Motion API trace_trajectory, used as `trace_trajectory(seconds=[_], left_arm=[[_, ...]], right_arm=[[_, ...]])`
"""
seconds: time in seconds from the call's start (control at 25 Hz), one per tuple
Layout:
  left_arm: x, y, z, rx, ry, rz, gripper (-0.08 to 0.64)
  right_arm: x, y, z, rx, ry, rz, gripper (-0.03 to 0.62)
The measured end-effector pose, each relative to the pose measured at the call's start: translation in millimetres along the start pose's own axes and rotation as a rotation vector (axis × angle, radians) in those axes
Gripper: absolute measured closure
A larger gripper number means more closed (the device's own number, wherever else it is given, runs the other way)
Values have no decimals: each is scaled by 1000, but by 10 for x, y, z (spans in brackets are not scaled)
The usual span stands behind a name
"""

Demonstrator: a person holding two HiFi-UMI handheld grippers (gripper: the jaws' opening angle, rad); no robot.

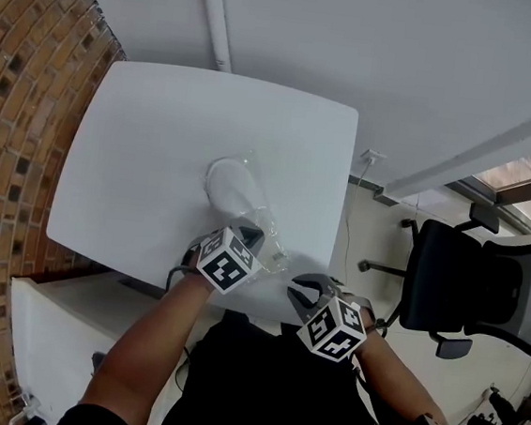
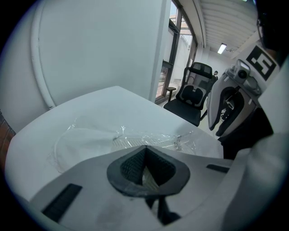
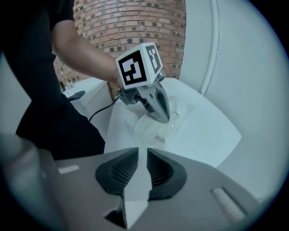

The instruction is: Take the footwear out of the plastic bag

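— So where is the footwear [image 1: 230, 186] now?

— Inside the plastic bag [image 1: 271, 236], flat on the white table [image 1: 140, 147]. The white shoe lies about midway across the table, and the clear bag runs from it toward the edge nearest the person, ending close to the near right corner.

— Does either tool have hold of it?

— Yes, the left gripper [image 2: 145, 148] does. Its jaws are pressed together, and a fold of clear film from the bag's near end is pinched between the dark ribbed pads. It points steeply down at the table, just inside the near edge.

— And the other one?

— Its jaws stand a little apart, with a narrow gap between the pads. Through that gap I see only a pale surface, no film and no shoe. So the right gripper [image 3: 142, 151] holds nothing. It hangs over the near right corner, just beside the bag's near end and to the right of the left gripper. I can't make out any contact with the plastic.

— Is the shoe poking out anywhere?

— Not that I can tell. The crinkled film covers the near end of it, and the far end is too pale against the table to judge.

— Anything else nearby?

— A black office chair [image 1: 456, 283] stands on the floor past the table's right edge. A brick wall [image 1: 21, 115] runs along the left edge. A white pipe [image 1: 215, 18] goes up the plain wall behind the far edge.
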State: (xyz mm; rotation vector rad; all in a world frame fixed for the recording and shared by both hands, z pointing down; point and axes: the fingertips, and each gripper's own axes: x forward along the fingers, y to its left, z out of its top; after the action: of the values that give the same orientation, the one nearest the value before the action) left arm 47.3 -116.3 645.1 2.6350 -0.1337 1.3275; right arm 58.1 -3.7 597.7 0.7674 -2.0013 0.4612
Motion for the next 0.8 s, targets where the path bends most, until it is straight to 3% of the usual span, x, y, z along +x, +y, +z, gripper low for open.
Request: trace_trajectory(seconds=[0.2, 0.44, 0.52, 0.6, 0.8], left_arm=[[-17, 3, -15, -10, -5, 3, 554], [-13, -3, -1, 0, 13, 2, 554], [-12, -6, 0, -3, 16, 0, 554], [-15, -8, 9, -13, 14, -3, 554], [-75, 23, -23, -64, -8, 0, 554]], right_arm=[[13, 138, 306, -73, -39, 11, 509], [481, 503, 446, -357, 24, 90, 479], [561, 566, 450, -406, 32, 98, 514], [579, 577, 412, -407, 38, 98, 581], [532, 540, 188, -340, 65, 109, 591]])
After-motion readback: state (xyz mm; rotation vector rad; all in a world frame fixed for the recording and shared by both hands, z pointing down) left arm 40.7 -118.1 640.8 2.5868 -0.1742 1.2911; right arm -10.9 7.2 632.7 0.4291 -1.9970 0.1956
